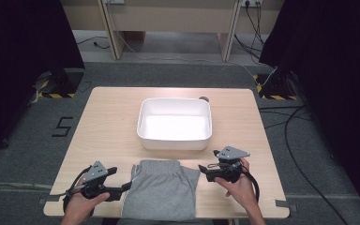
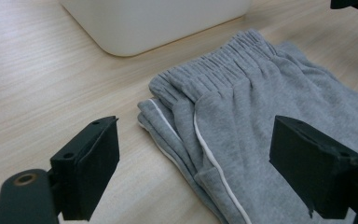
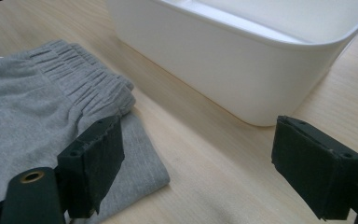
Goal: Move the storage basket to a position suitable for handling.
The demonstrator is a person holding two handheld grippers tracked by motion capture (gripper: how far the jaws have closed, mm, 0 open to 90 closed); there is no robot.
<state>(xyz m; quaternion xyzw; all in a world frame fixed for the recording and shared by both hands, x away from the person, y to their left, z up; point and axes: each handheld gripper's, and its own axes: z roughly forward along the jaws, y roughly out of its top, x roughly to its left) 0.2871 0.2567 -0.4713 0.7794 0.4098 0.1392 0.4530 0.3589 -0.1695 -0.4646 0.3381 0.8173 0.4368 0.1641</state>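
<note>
Grey folded sweatpants with a white side stripe lie at the table's front edge, waistband toward a white plastic tub. My left gripper sits at the pants' left edge, jaws open, with the striped fold lying between them untouched. At the pants' right waistband corner my right gripper stands open. In the right gripper view the grey cloth lies beside the left jaw, and the tub rises just behind.
The wooden table carries the empty tub at its middle. A small dark round object sits behind the tub's far right corner. Cables and stands lie on the floor at both sides.
</note>
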